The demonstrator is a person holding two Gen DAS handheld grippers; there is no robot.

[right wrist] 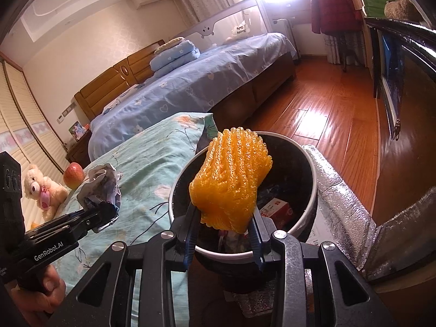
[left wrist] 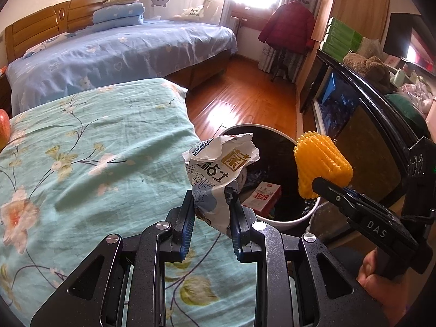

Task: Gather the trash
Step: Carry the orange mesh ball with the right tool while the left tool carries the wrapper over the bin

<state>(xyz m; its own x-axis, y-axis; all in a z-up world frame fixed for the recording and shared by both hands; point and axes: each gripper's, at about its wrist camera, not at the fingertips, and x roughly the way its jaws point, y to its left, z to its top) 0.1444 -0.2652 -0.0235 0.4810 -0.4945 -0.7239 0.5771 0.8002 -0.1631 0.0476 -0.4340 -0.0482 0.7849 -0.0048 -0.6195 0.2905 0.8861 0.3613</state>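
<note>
Beside bed (left wrist: pixel 95 163), bin (right wrist: pixel 308 163) holds a box (right wrist: pixel 275 209); left hand-held gripper (left wrist: pixel 211 204) pinches wrapper (left wrist: pixel 218 163), right (right wrist: pixel 224 229) foam net (right wrist: pixel 229 177).

left wrist: down-forward | right wrist: same | shared: trash bin (left wrist: pixel 283 219) (right wrist: pixel 310 169), close

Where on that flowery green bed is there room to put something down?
The green floral bedspread lies bare across its middle, between the blue bed and the trash bin. It is crowded near the apple and teddy bear, and at the bin edge, where both claws hold trash.
</note>
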